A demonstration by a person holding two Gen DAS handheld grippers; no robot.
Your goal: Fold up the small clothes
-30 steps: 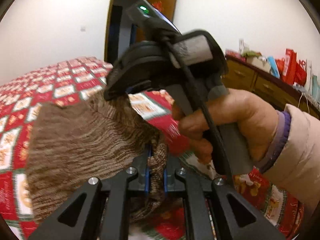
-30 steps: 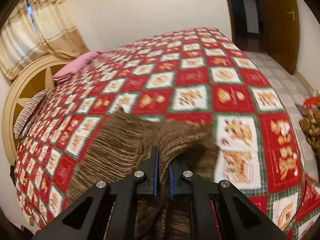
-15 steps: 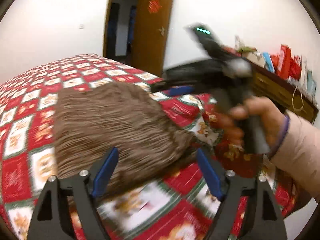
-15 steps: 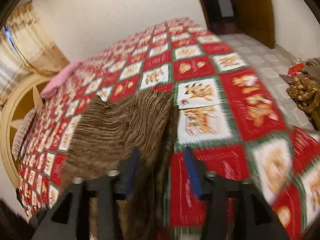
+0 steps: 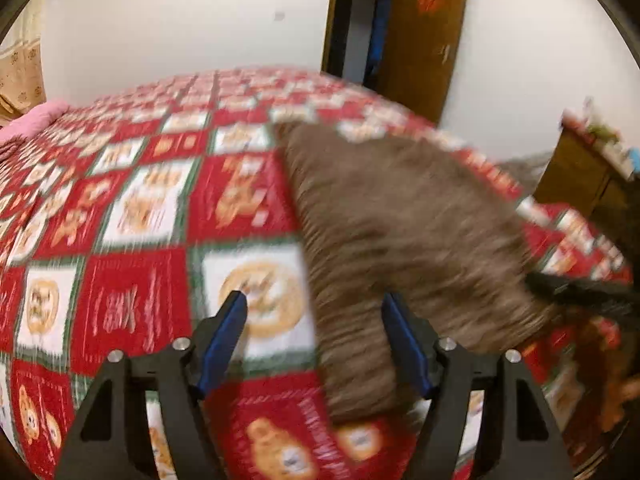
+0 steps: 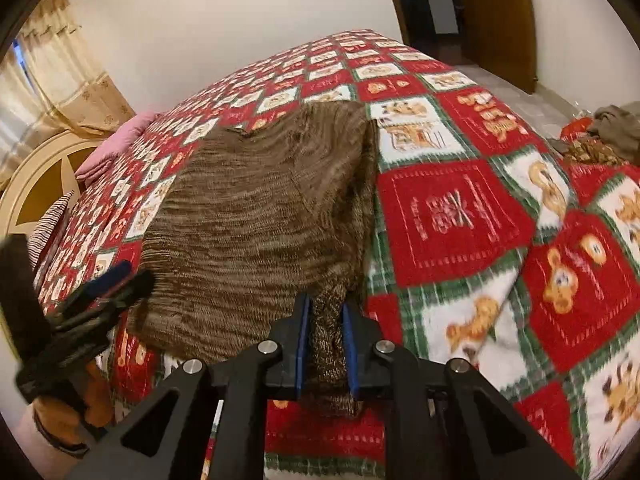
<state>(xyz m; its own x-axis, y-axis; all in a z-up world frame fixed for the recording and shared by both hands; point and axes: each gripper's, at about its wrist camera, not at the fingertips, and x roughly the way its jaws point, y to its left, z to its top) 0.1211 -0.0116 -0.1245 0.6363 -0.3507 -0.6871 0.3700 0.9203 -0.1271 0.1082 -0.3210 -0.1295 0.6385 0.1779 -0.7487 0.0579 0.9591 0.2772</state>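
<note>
A brown knit garment [image 6: 260, 216] lies spread on the bed [image 6: 452, 216], over a red, white and green quilt printed with bears. Its near edge reaches the foot of the bed, and a narrow strip of the knit runs down from the garment's right side into the right claw [image 6: 324, 344].

The right claw has its 2 blue-padded fingers [image 6: 301, 344] drawn close together, with that strip of knit pinched between them.

The left claw [image 5: 314, 340] hangs over the quilt with its 2 blue-padded fingers [image 5: 224, 340] spread wide and nothing between the pads. In the left wrist view, which is blurred, the garment [image 5: 400, 232] passes just inside the right-hand finger; whether it touches it cannot be told. In the right wrist view the left claw [image 6: 102, 292] shows at the garment's left edge, near the bed's corner.

A pink pillow [image 6: 116, 144] and a striped one [image 6: 50, 220] sit at the head of the bed by the cream headboard [image 6: 28, 176]. A wooden door [image 5: 424, 32] stands open beyond the bed. A heap of clothes [image 6: 600, 136] lies on the floor to the right.
</note>
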